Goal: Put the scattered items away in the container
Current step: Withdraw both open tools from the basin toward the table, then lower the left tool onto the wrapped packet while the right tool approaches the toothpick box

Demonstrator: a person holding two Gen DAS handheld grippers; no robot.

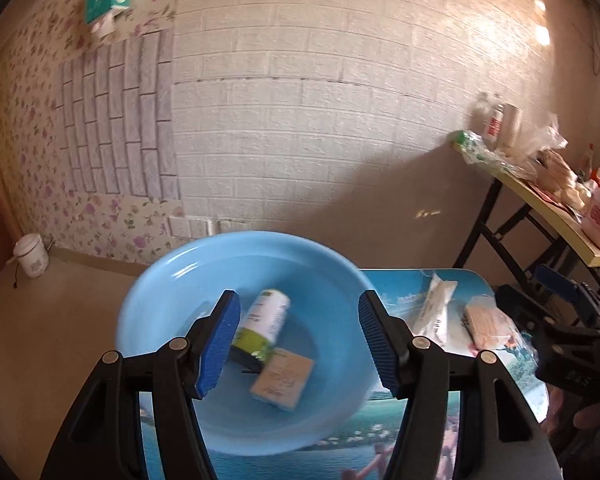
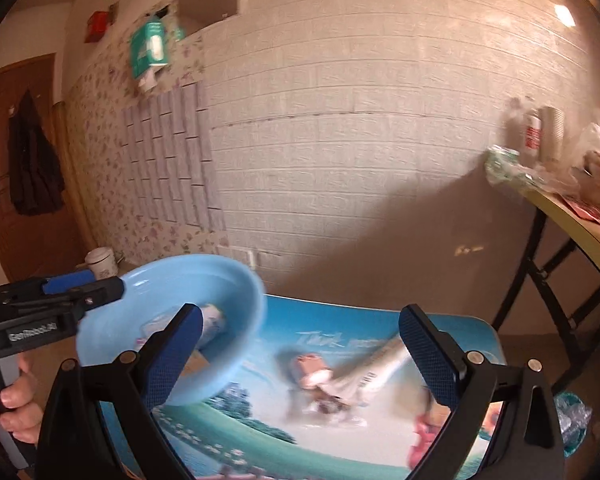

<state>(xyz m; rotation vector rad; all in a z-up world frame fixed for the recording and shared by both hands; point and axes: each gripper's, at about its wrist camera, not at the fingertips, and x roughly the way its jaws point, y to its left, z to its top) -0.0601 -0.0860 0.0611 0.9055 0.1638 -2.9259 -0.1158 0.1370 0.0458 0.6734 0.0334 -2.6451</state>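
A light blue basin (image 1: 172, 280) sits on the left of a small table with a printed landscape top (image 1: 404, 284). In it lie a white and green bottle (image 1: 266, 318) and a tan box (image 1: 282, 378). My left gripper (image 1: 298, 342) is open and empty above the basin. On the table to the right lie a white tube (image 1: 436, 312) and a wrapped pink packet (image 1: 486, 322). In the right wrist view the basin (image 2: 204, 280) is at left, and the tube (image 2: 376, 364) and packet (image 2: 310, 366) lie ahead. My right gripper (image 2: 306, 354) is open and empty above them.
A folding table (image 1: 540, 200) with bags, bottles and cups stands at the right against the white brick wall. A white bucket (image 1: 30, 256) stands on the floor at left. A clear plastic wrapper (image 2: 574, 416) lies right of the small table.
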